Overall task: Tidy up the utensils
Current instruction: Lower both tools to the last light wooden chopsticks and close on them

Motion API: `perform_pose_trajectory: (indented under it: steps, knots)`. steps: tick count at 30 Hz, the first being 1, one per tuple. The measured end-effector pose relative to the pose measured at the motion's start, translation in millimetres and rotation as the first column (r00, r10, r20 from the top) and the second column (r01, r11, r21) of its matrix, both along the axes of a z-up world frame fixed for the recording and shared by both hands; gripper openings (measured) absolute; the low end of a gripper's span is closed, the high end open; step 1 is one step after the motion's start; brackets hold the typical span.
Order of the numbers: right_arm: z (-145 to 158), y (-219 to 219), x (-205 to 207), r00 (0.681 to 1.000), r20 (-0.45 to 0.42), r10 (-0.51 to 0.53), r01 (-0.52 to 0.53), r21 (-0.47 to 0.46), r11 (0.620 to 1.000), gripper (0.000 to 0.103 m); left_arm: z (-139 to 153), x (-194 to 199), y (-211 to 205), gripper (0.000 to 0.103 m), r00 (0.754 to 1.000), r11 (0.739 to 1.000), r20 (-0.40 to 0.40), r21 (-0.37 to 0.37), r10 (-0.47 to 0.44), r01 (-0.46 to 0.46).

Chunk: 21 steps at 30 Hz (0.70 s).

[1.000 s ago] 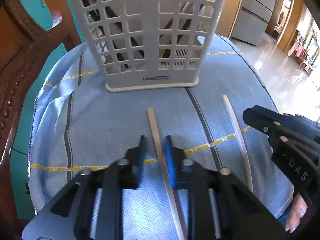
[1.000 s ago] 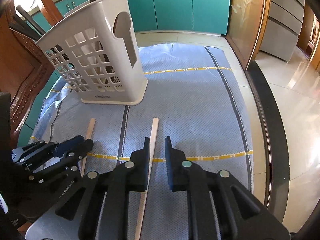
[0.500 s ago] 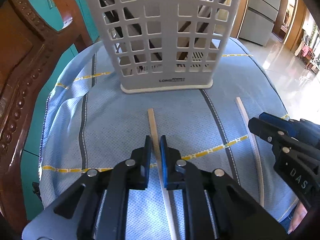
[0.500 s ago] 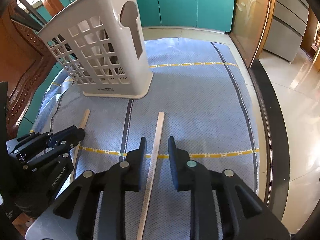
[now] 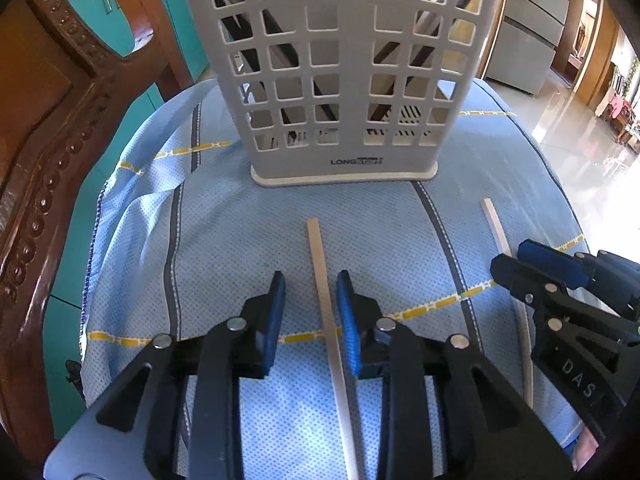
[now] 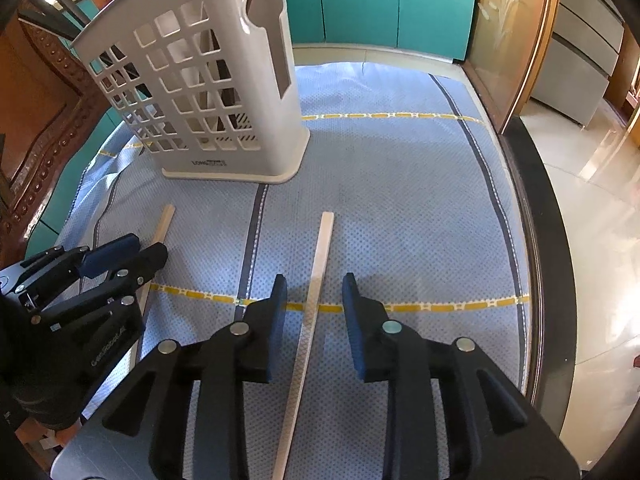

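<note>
Sticks: two pale wooden ones are lying flat on the blue cloth (image 6: 400, 184), well short of the white slotted caddy (image 5: 340, 80). Your left gripper (image 5: 310, 312) is straddling the left stick (image 5: 320, 272), jaws apart, not touching it. Your right gripper (image 6: 314, 312) is straddling the right stick (image 6: 318, 272) the same way, jaws spread. Dark utensils are showing through the caddy's holes.

A home kitchen and dining area.
Teal cabinets (image 6: 384, 0) lined the wall, a carved wooden chair (image 5: 44, 128) stood by the cloth-covered table (image 6: 400, 200), and polished floor tiles (image 5: 580, 160) shone.
</note>
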State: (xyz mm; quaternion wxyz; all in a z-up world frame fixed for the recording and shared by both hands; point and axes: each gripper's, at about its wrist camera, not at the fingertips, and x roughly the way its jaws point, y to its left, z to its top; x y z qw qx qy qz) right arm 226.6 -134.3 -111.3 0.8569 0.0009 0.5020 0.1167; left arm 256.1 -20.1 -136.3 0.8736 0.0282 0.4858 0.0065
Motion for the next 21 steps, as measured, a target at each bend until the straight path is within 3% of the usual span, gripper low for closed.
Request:
perform_pose_trajectory:
  steps: [21]
  knots:
    - [-3.3,18.0,-3.5,0.998,0.047,0.035,-0.031,-0.09,0.995,0.032,-0.2,-2.3,-4.5,0.032,1.0,1.0,0.016,0.028,0.001,-0.001]
